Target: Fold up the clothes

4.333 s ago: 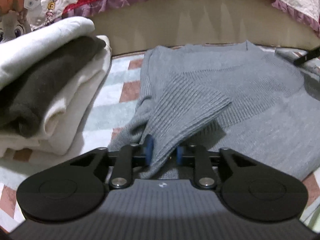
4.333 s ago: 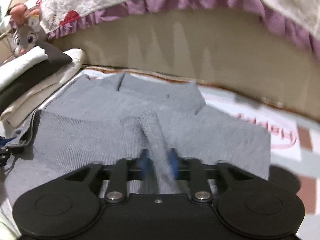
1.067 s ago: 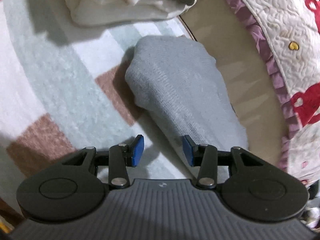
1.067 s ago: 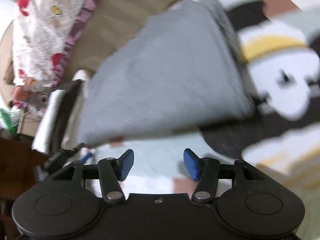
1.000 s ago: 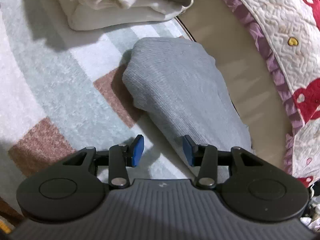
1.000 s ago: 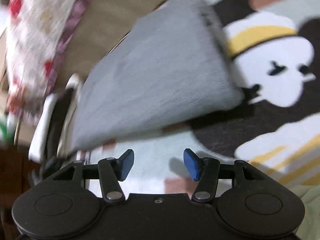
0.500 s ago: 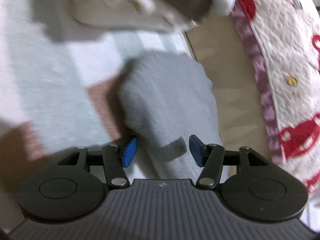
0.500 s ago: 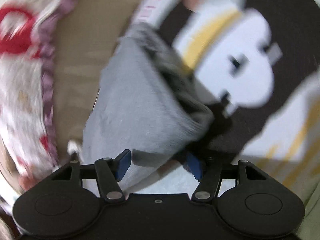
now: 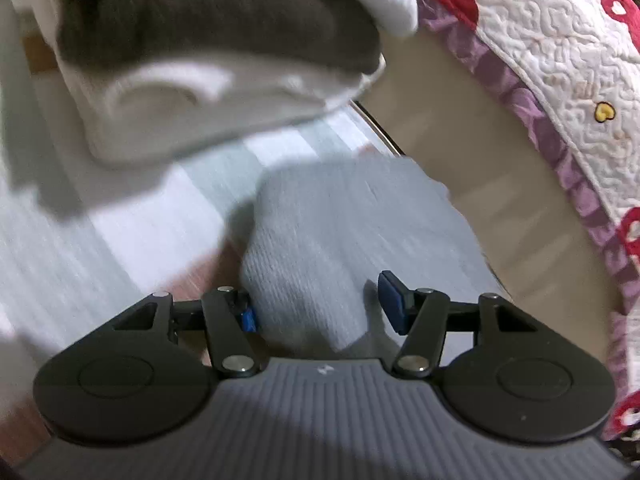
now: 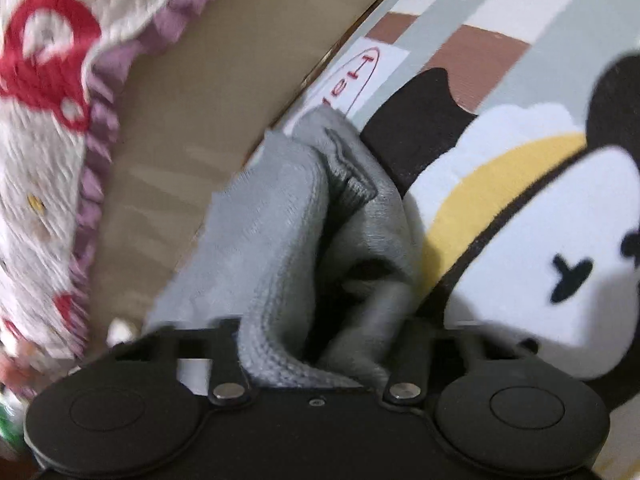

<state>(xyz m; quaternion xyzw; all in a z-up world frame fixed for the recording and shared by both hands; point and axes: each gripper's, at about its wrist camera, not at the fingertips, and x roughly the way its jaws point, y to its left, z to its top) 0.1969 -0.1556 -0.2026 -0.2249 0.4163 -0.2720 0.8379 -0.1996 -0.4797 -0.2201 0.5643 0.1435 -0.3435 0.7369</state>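
Nearest, two tongs work at one folded grey sweater (image 9: 352,240), which lies on a patterned mat (image 9: 132,240) by a beige bed base (image 9: 512,176). The left tongs (image 9: 320,312) are half spread and narrowing, with the sweater's rounded end between them; the left blue pad (image 9: 249,319) touches the knit, while the right pad (image 9: 392,300) stands apart from it. The right tongs (image 10: 320,344) are closing, their pads hidden behind the sweater's (image 10: 280,264) bunched layers, which fill the gap. Beyond the sweater, one stack of folded clothes (image 9: 208,60), white and dark grey, sits on the mat. Farther off, one quilted bedspread (image 9: 560,60) with red hearts and a purple frill overhangs the bed base.
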